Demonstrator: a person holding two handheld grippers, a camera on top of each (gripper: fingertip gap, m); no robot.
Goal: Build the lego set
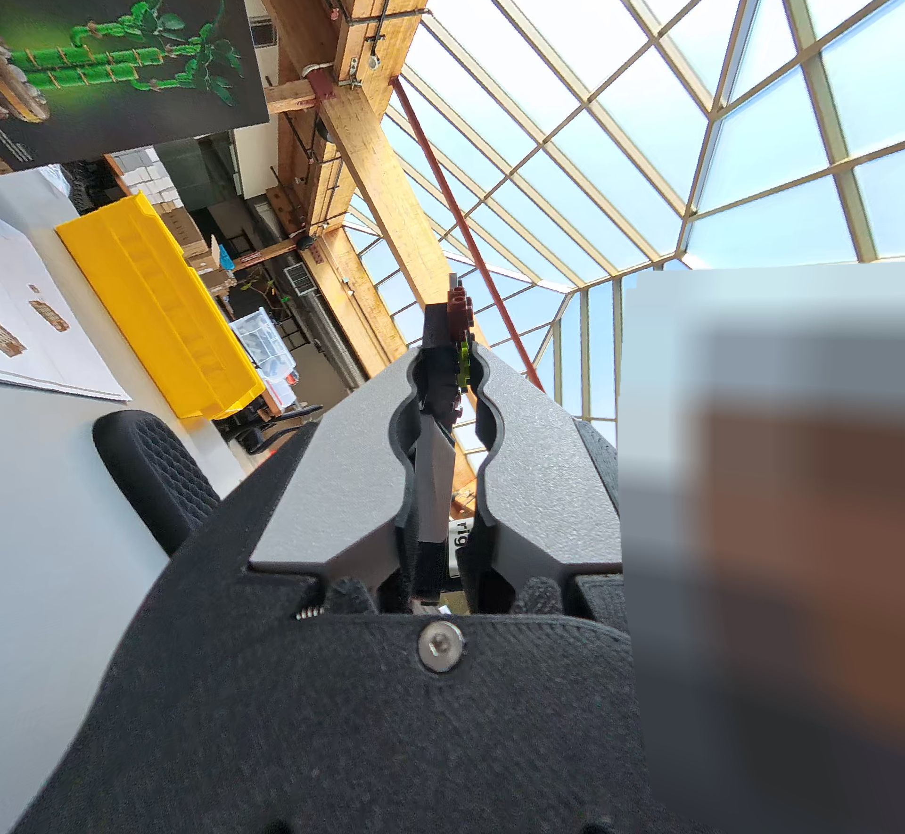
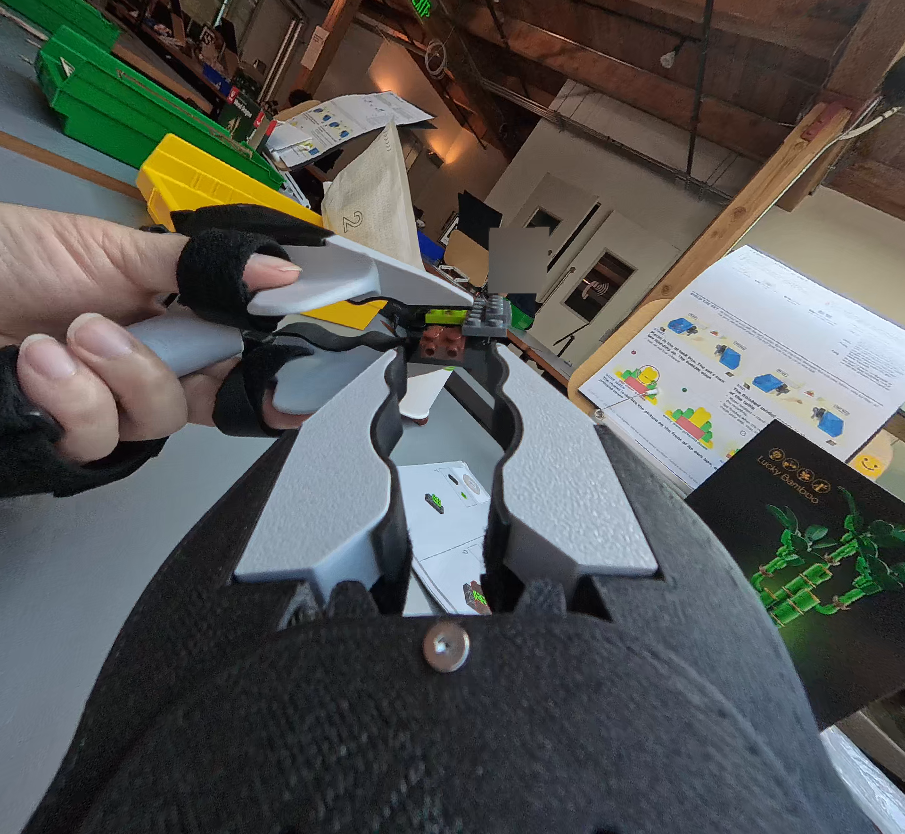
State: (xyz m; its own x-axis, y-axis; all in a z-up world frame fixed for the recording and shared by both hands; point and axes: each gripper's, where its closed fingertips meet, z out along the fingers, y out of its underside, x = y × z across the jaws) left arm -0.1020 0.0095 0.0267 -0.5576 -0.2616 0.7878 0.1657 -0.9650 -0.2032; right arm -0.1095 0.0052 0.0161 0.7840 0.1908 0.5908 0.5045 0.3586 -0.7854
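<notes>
Your grey-fingered right claw (image 2: 448, 350) pinches the small brown, lime and grey brick assembly (image 2: 460, 325) aloft above the surface, the left claw (image 2: 436, 316) clamping it too; uneven squeezing could pop plates off.

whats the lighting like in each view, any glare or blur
Left wrist view: pointed up at a bright skylight, which backlights the small lego assembly at the left gripper tips, and the yellow bin is soft. Right wrist view: dimmer, warm indoor light; gloved hand and instruction sheet slightly blurred, edges bowed.
</notes>
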